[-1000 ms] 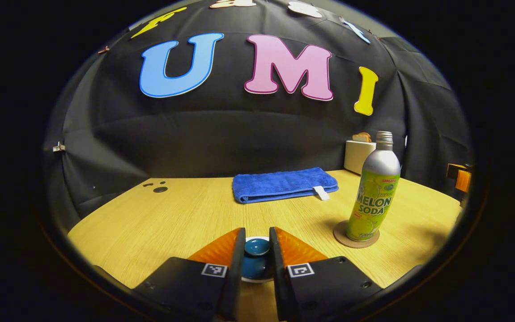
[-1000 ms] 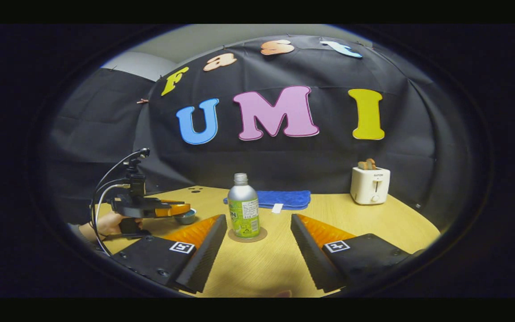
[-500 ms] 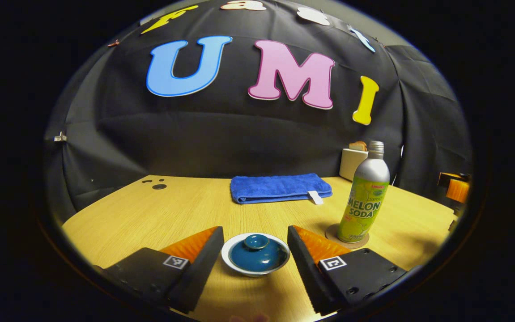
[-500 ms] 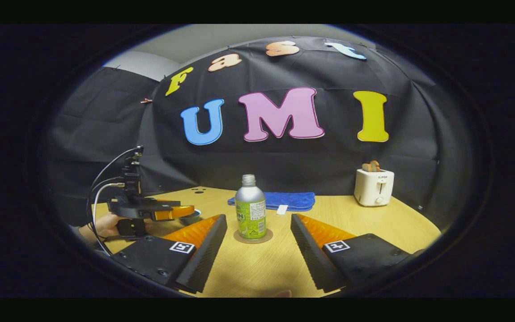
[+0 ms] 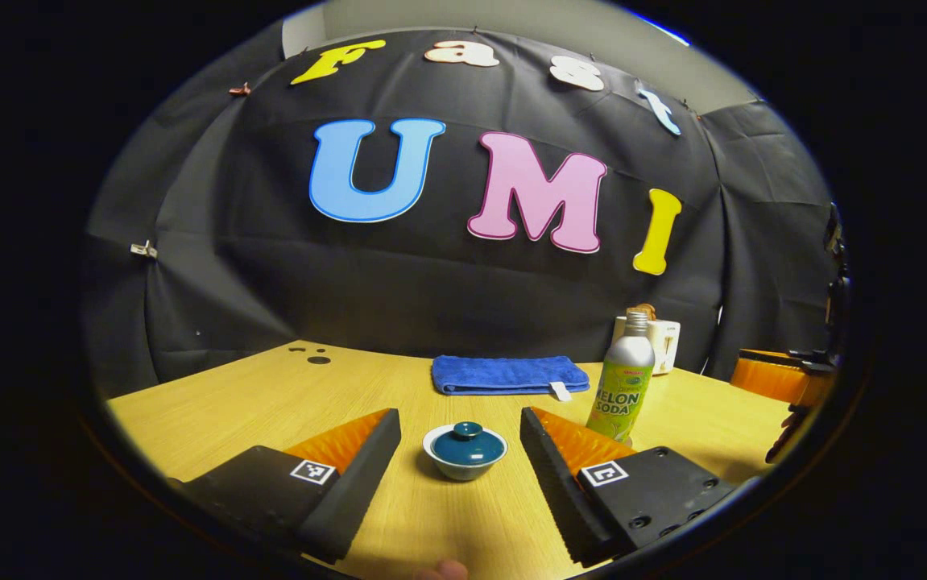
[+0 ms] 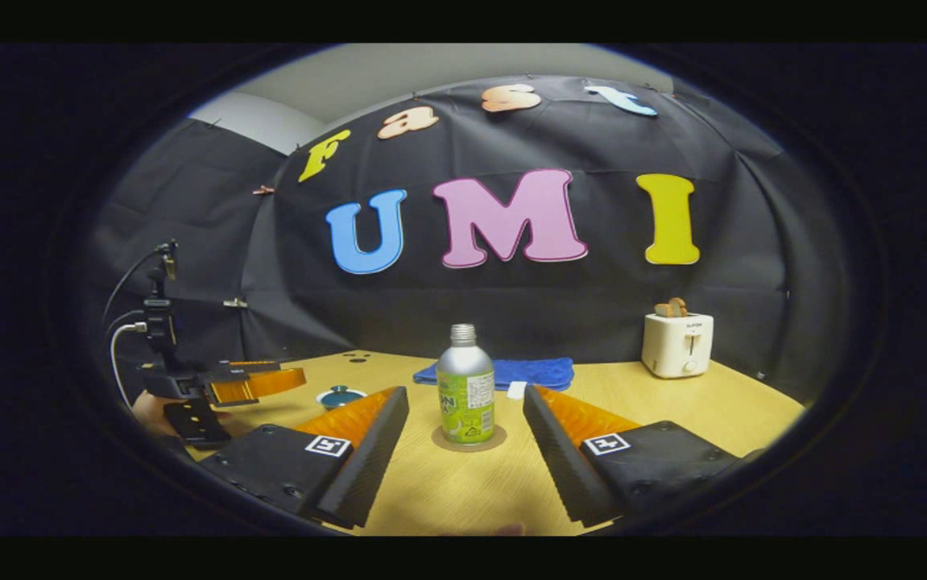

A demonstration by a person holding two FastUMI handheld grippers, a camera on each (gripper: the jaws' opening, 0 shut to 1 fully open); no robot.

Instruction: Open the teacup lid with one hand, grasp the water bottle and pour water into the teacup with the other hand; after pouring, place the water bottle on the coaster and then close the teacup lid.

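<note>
My left gripper jaws gape wide, holding nothing; lidded teacup sits on the desk between them. Right gripper likewise (empty), water bottle upright on its coaster just beyond.

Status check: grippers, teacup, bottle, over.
Left gripper open, right gripper open. Lid on teacup. Bottle upright on coaster. Nothing in the way.

From the left gripper view we look low across the table toward the back cloth, near the lidded teacup. From the right gripper view we face the same cloth from farther right, near the bottle. We find teacup, bottle, towel and toaster in both
</note>
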